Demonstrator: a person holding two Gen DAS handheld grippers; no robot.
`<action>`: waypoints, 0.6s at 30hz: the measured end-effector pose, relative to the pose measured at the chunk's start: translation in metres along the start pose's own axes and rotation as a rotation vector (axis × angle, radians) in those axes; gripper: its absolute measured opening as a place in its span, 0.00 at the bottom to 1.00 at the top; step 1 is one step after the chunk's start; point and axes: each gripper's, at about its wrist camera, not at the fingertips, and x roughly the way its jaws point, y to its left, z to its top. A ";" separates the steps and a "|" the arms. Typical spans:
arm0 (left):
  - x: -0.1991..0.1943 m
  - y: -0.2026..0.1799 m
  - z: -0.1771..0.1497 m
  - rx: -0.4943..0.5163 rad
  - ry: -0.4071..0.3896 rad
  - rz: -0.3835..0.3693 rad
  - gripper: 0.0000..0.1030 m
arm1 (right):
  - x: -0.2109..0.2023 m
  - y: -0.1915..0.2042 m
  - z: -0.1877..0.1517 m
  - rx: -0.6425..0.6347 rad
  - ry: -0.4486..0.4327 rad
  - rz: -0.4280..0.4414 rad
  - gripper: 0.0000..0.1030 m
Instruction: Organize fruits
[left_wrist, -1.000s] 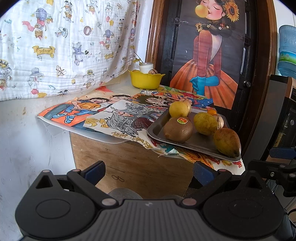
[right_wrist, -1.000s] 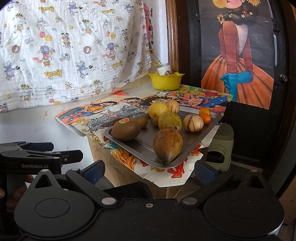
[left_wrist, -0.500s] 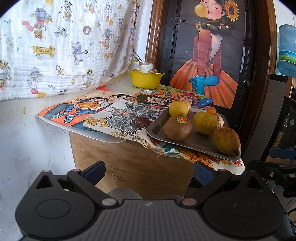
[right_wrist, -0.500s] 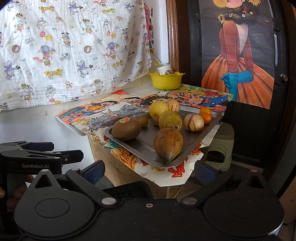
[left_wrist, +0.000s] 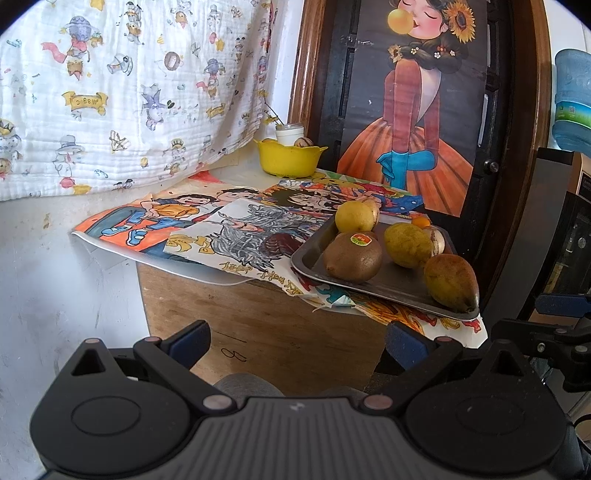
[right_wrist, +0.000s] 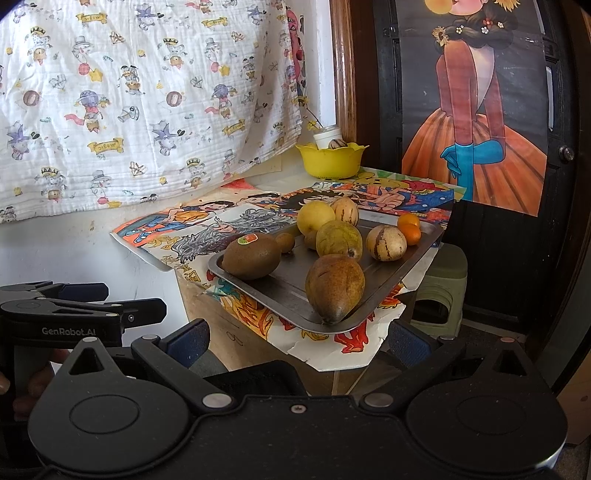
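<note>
Nearest the cameras, the left gripper (left_wrist: 297, 338) and the right gripper (right_wrist: 297, 338) are each held with jaws spread wide and nothing between them, both short of the metal tray (right_wrist: 288, 291) and well apart from it; in the right wrist view the left gripper appears at the tray's lower left, level with the table's front edge. The tray rests on cartoon posters (right_wrist: 207, 229) spread over a wooden table (left_wrist: 258, 328), its near corner overhanging the table front. At the tray's near corner lies a brown pear-shaped fruit (right_wrist: 335, 287), its pointed end touching the rim. Toward the tray's left edge sits a large kiwi (right_wrist: 252, 255) bearing a round sticker, with a small brown kiwi (right_wrist: 285, 242) just beyond it. At the tray's middle is a yellow-green fruit (right_wrist: 339, 240); to its right, a striped pale melon (right_wrist: 386, 243), and at the tray's far right corner two small oranges (right_wrist: 410, 229) touching one another. At the tray's far edge a yellow round fruit (right_wrist: 316, 218) stands beside a second striped melon (right_wrist: 344, 210). Beyond the tray, at the table's back by the wall, a yellow bowl (right_wrist: 330, 160) holds another striped fruit, with a white cup (right_wrist: 327, 136) behind it. Left of the tray hangs a printed white cloth (right_wrist: 129, 96); behind the tray, a dark door carries a painted girl poster (right_wrist: 476, 122).
</note>
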 end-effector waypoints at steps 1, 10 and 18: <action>0.000 0.000 0.000 0.002 -0.002 -0.002 1.00 | 0.000 0.000 0.000 0.001 0.001 0.000 0.99; 0.000 0.000 -0.002 0.005 -0.001 0.003 1.00 | 0.001 -0.002 -0.002 0.001 0.003 0.004 0.99; -0.001 0.001 0.000 0.004 -0.005 0.002 1.00 | 0.001 -0.002 -0.001 0.002 0.003 0.003 0.99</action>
